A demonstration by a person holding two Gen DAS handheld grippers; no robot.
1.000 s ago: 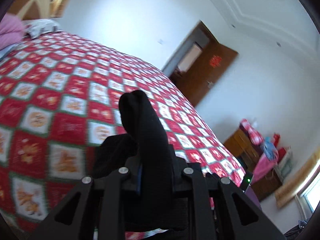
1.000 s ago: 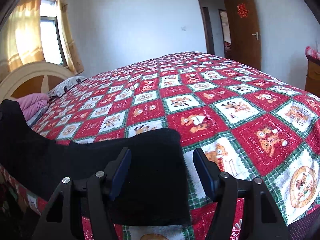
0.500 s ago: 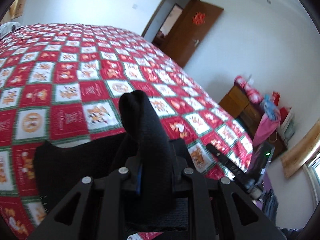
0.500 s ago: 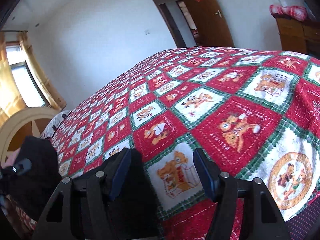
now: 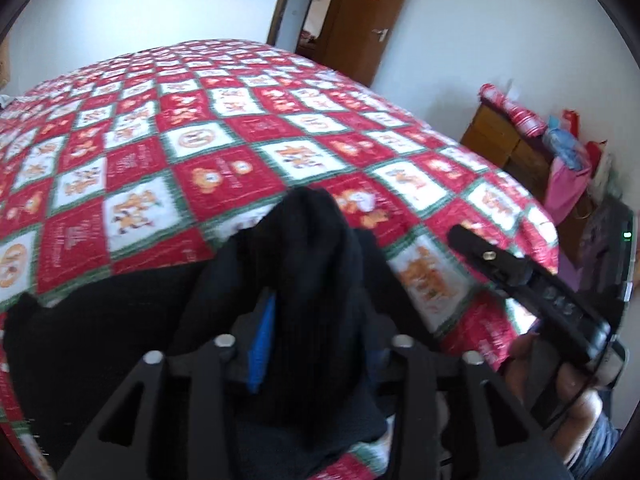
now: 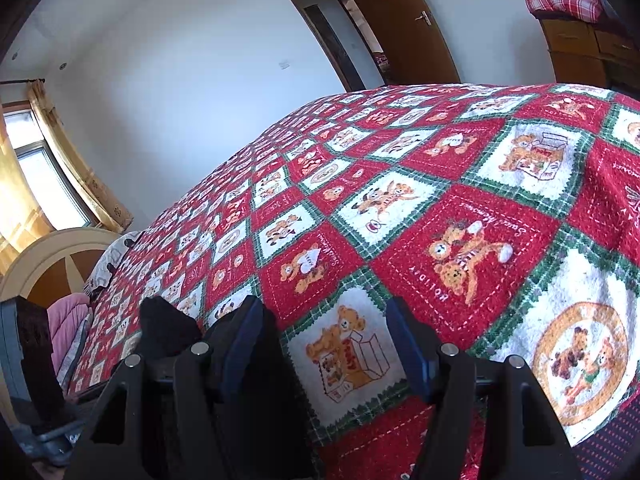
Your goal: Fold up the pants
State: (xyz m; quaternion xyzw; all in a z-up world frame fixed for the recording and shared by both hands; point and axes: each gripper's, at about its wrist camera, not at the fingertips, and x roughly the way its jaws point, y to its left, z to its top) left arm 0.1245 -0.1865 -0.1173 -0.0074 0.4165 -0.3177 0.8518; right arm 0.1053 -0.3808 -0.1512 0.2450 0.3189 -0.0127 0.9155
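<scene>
The pants [image 5: 120, 320] are black, thick and soft, lying at the near edge of the bed on a red, white and green bear-print quilt [image 5: 224, 140]. A bunched fold of them stands up between the fingers of the left gripper [image 5: 316, 344], which is clamped on the cloth; a blue pad shows beside the fold.

The left wrist view shows most of the garment spread to the near left, and the right gripper [image 5: 532, 284] hanging to the right, held in a hand [image 5: 568, 392]. The right wrist view shows only a small black hump of the pants [image 6: 168, 332] to its near left. There the right gripper [image 6: 332, 340] is spread apart, with only quilt [image 6: 460, 240] between its blue pads.

Far off are a brown door [image 6: 404, 28], a wooden dresser [image 5: 504, 144] with bundles on top, a headboard [image 6: 52, 260] and curtains [image 6: 80, 160]. The clamped fold hides the cloth directly behind it.
</scene>
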